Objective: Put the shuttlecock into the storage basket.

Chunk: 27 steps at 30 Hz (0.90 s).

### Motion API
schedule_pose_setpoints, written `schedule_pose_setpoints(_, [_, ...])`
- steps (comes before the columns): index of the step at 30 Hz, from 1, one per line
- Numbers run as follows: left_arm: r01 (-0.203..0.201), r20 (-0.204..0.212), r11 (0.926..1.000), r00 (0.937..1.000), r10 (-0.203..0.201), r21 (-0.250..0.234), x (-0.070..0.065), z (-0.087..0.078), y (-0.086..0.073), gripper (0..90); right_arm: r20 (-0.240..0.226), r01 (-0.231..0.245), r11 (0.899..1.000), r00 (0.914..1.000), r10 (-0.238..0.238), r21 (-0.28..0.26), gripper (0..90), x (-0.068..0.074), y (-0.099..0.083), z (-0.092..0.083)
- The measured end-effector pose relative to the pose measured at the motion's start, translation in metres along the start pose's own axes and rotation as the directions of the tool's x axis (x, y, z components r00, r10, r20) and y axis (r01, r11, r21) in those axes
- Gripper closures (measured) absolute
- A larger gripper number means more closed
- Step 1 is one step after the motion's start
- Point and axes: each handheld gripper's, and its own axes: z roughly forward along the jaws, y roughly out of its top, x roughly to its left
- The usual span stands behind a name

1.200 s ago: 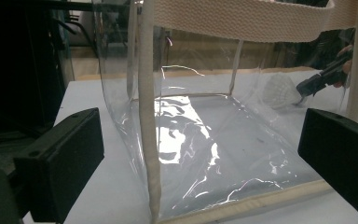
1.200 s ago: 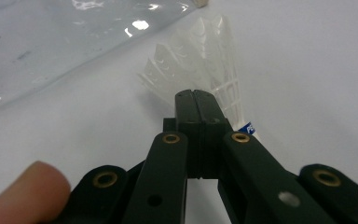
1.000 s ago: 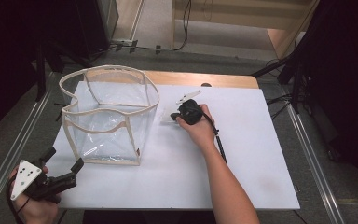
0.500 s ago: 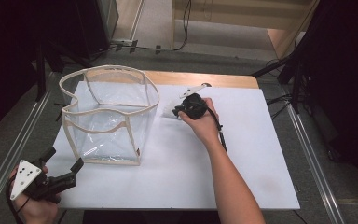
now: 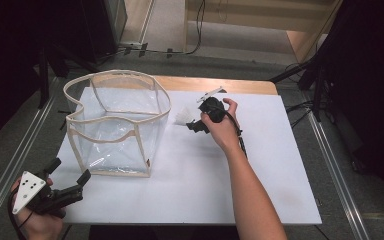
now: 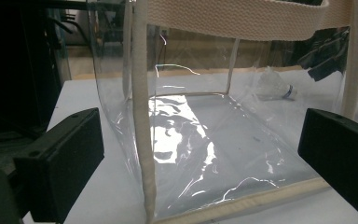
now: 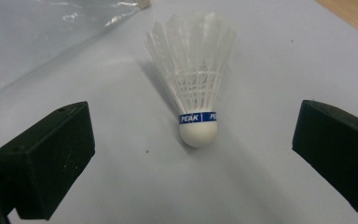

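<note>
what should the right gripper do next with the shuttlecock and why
Probably ease the right gripper forward and close on the shuttlecock near its cork. Its jaws have just been opening and now stand wide on either side, touching nothing, while the shuttlecock lies on the white board beside the clear bag.

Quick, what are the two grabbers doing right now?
Left gripper: open, holding nothing.
Right gripper: jaws just opened, shuttlecock lies loose between them.
</note>
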Motion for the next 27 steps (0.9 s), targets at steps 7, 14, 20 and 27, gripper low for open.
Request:
schedule_pose_setpoints(7, [0.002, 0.001, 1.0, 1.0, -0.002, 0.0, 0.0, 0.0, 0.0, 0.6, -0.009, 0.001, 0.998, 1.0, 0.0, 0.056, 1.8, -0.001, -0.001, 0.015])
schedule_pose_setpoints(14, [0.002, 0.005, 1.0, 1.0, -0.002, -0.002, 0.001, 0.0, 0.0, 0.7, 0.01, -0.012, 0.998, 0.9999, 0.011, 0.063, 15.4, -0.004, -0.003, 0.023])
schedule_pose_setpoints(20, [0.001, 0.01, 1.0, 0.9999, -0.001, -0.001, 0.0, 0.001, -0.001, 0.7, 0.0, -0.003, 0.998, 1.0, 0.003, 0.069, 41.3, -0.002, -0.003, 0.027])
schedule_pose_setpoints(27, [0.001, 0.008, 1.0, 1.0, -0.001, -0.001, 0.0, 0.0, 0.0, 0.6, 0.06, -0.009, 0.994, 0.9982, 0.002, 0.113, 55.2, 0.002, -0.001, 0.035])
